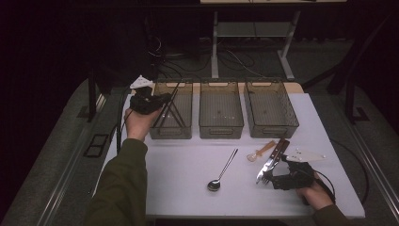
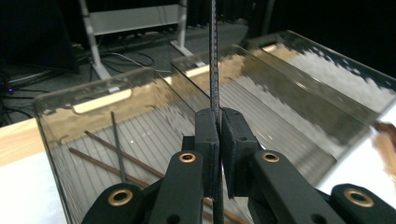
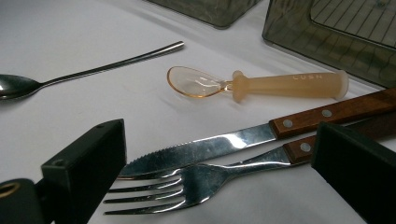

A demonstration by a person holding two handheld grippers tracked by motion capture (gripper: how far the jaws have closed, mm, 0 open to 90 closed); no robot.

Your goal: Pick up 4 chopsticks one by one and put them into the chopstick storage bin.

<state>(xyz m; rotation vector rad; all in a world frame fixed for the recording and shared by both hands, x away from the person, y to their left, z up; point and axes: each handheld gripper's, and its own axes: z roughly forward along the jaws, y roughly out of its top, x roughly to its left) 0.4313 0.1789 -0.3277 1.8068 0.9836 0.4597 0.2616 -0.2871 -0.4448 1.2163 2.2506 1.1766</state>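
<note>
My left gripper (image 1: 160, 100) is up over the left clear bin (image 1: 170, 132), shut on a thin dark chopstick (image 2: 214, 56) that stands upright between its pads (image 2: 205, 130). Three more chopsticks (image 2: 116, 144) lie on that bin's floor (image 2: 154, 140). Near the table's front right, my right gripper (image 1: 277, 180) rests low with its jaws wide open. A fork (image 3: 187, 184) lies between them, untouched, and a wood-handled knife (image 3: 210, 149) lies just beyond it.
A middle bin (image 1: 221, 130) and a right bin (image 1: 273, 130) stand in a row with the left one. A metal spoon (image 1: 221, 172) lies mid-table, and a small amber plastic spoon (image 3: 261, 84) lies beside the knife handle. The floor beyond the table is dark.
</note>
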